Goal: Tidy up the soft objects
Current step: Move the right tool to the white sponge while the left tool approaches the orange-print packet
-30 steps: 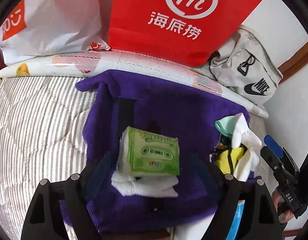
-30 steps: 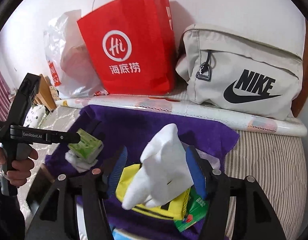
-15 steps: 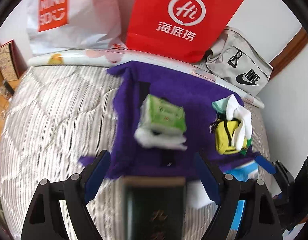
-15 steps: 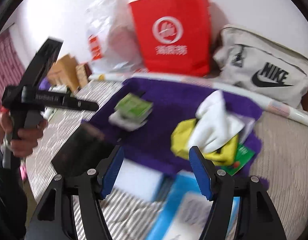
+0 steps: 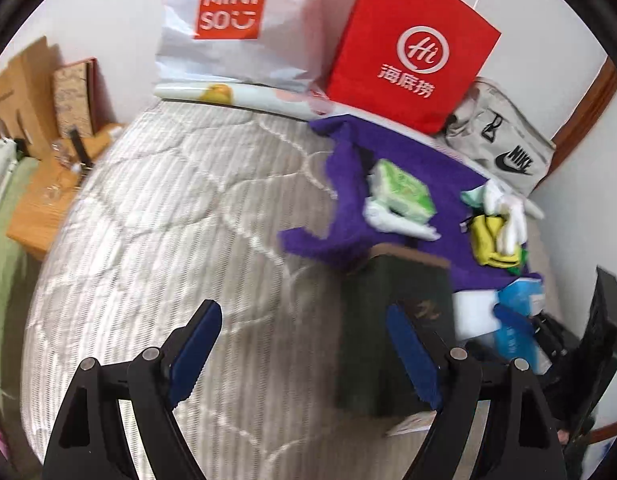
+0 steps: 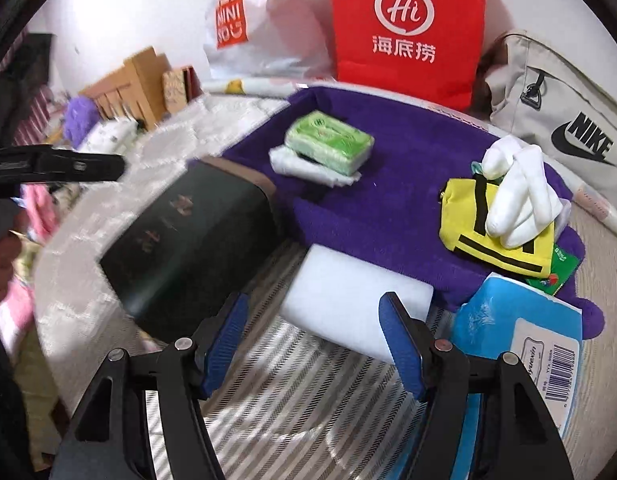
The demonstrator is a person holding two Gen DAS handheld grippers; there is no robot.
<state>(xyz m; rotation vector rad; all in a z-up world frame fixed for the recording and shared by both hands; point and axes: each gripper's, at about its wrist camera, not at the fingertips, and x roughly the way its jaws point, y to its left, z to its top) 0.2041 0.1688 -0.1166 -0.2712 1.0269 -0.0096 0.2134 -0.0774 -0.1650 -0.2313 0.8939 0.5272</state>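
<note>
I've pulled both grippers back from the purple towel (image 6: 388, 208), left gripper (image 5: 304, 344) and right gripper (image 6: 312, 340) fingers spread and empty, leaving the green tissue pack (image 6: 328, 140) mid-frame and white glove (image 6: 516, 196) at right placed, so another soft item comes next.

A bedroom in a home: ahead of the tool spreads a quilted striped mattress (image 5: 156, 240), with a Miniso shopping bag (image 5: 232, 20), a red paper bag (image 5: 412, 52) and a Nike bag (image 6: 556, 120) against the white wall beyond, and a wooden bedside table (image 5: 40, 200) off left.
</note>
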